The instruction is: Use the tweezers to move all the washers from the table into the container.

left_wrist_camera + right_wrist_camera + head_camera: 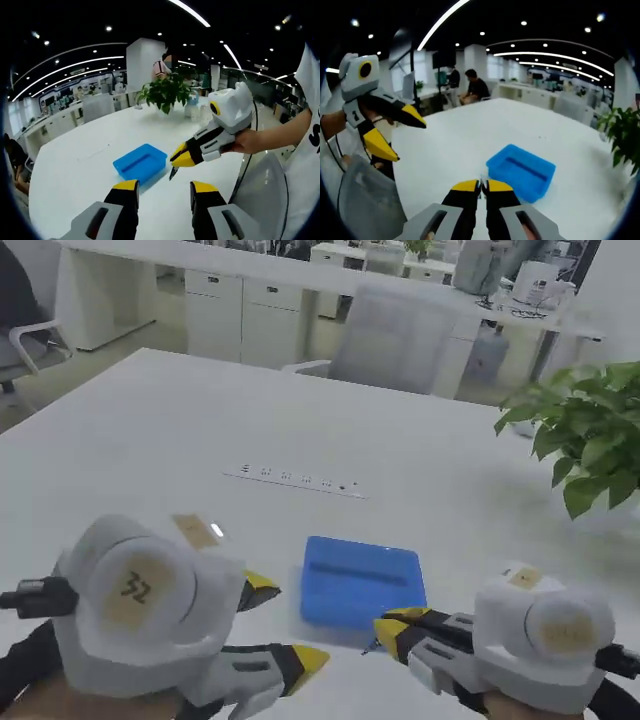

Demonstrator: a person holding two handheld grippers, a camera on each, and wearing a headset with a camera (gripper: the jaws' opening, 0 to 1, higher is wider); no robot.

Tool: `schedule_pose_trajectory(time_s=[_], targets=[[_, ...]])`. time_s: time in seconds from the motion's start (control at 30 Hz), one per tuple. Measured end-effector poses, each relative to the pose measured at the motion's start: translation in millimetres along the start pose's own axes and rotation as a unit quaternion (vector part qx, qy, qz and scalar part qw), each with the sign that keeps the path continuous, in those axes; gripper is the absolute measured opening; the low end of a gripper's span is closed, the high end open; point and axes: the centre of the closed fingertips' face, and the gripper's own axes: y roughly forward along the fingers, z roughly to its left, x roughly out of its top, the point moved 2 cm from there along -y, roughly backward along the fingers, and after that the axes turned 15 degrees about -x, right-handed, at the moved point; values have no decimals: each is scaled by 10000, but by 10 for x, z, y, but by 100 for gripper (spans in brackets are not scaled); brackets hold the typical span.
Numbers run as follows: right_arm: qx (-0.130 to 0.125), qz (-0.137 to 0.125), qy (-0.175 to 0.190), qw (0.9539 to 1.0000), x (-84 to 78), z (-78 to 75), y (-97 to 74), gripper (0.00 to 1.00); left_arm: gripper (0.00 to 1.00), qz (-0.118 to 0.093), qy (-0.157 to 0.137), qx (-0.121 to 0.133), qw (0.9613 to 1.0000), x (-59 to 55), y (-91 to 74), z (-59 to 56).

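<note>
Faintly, the round tan disc on the back of the left gripper (288, 625) carries a dark mark that reads something like "32". The disc label on the right gripper (386, 630) is too blurred to read. Both are white moulded plastic with yellow-tipped black jaws. The left gripper's jaws stand apart, holding nothing, while the right gripper's are pressed together on thin dark tweezers (172, 173). The container (360, 580), a shallow blue rectangular tray with rounded corners, sits at lower centre on the smooth white bench (200, 430).
</note>
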Motion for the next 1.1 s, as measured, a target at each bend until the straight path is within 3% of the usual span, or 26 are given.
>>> schedule_pose_trajectory(time_s=[0.1, 0.17, 0.2, 0.33, 0.4, 0.43, 0.5, 0.63, 0.73, 0.87, 0.93, 1.03, 1.1], targets=[[304, 8, -137, 9994, -20, 153, -72, 2, 30, 26, 139, -310, 9994, 89, 81, -72], [506, 15, -294, 9983, -29, 244, -112, 2, 27, 190, 208, -615, 9977, 81, 149, -135], [558, 12, -348, 9978, -29, 271, -126, 2, 27, 187, 220, -642, 9975, 90, 171, -138], [803, 14, -539, 9953, -45, 394, -180, 2, 23, 114, 327, -1342, 9904, 117, 268, -298], [982, 56, -638, 9931, -79, 449, -194, 2, 19, 122, 468, -1483, 9878, 125, 308, -323], [1075, 98, -653, 9920, -99, 475, -203, 2, 15, 182, 612, -1633, 9845, 115, 324, -352], [1131, 132, -767, 9905, -134, 510, -207, 2, 12, 292, 592, -1741, 9825, 78, 365, -368], [1257, 218, -1118, 9855, -204, 557, -221, 2, 10, 779, 996, -2211, 9670, -83, 431, -437], [1312, 297, -1289, 9825, -252, 579, -208, 2, 7, 922, 1174, -2381, 9597, -138, 490, -458], [1364, 378, -1408, 9799, -295, 581, -186, 2, 0, 895, 1308, -2520, 9547, -161, 580, -473], [1349, 431, -1512, 9783, -346, 558, -173, 2, 0, 956, 1581, -2567, 9487, -185, 607, -469], [1315, 503, -1553, 9778, -396, 497, -145, 2, 0, 1004, 1848, -2504, 9450, -204, 631, -442], [1311, 593, -1563, 9772, -442, 458, -118, 2, 0, 1034, 1874, -2441, 9458, -229, 651, -390]])
